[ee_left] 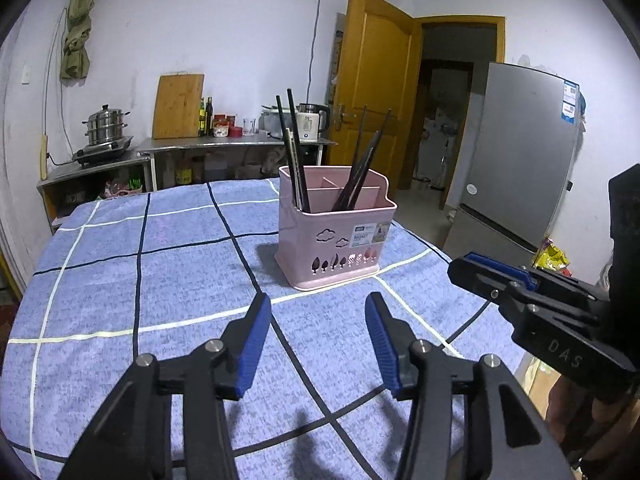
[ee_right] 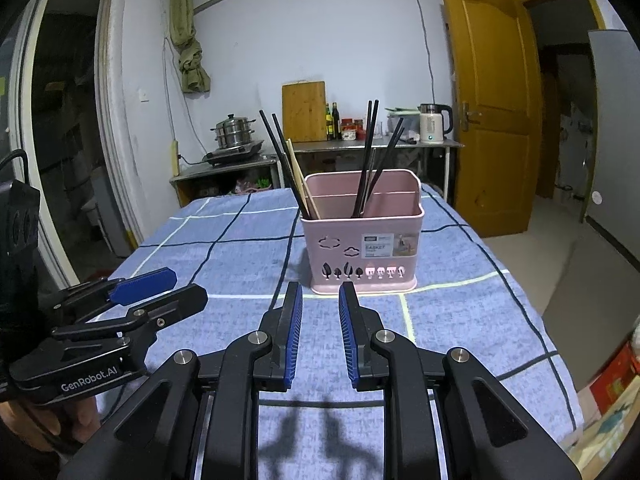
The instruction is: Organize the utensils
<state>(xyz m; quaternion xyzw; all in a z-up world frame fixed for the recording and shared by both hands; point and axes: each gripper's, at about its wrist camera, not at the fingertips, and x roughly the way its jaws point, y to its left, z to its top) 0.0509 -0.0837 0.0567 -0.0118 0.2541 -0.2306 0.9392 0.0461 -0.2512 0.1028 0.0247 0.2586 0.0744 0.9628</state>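
Observation:
A pink utensil basket (ee_left: 336,236) (ee_right: 362,240) stands on the blue checked tablecloth (ee_left: 160,280) (ee_right: 224,248). Several dark chopsticks (ee_left: 296,152) (ee_right: 370,156) and a pale one (ee_right: 302,180) stand upright in its compartments. My left gripper (ee_left: 318,300) is open and empty, hovering over the cloth just in front of the basket. My right gripper (ee_right: 320,290) is open with a narrower gap, empty, in front of the basket. Each gripper shows in the other's view: the right one (ee_left: 460,266) at the right, the left one (ee_right: 184,284) at the left.
The table's right edge (ee_right: 532,320) drops to the floor beside a grey fridge (ee_left: 528,152). Behind the table a steel counter (ee_left: 236,144) carries a kettle (ee_right: 434,124), bottles, a cutting board and a steamer pot (ee_left: 106,124). A wooden door (ee_right: 492,104) stands open.

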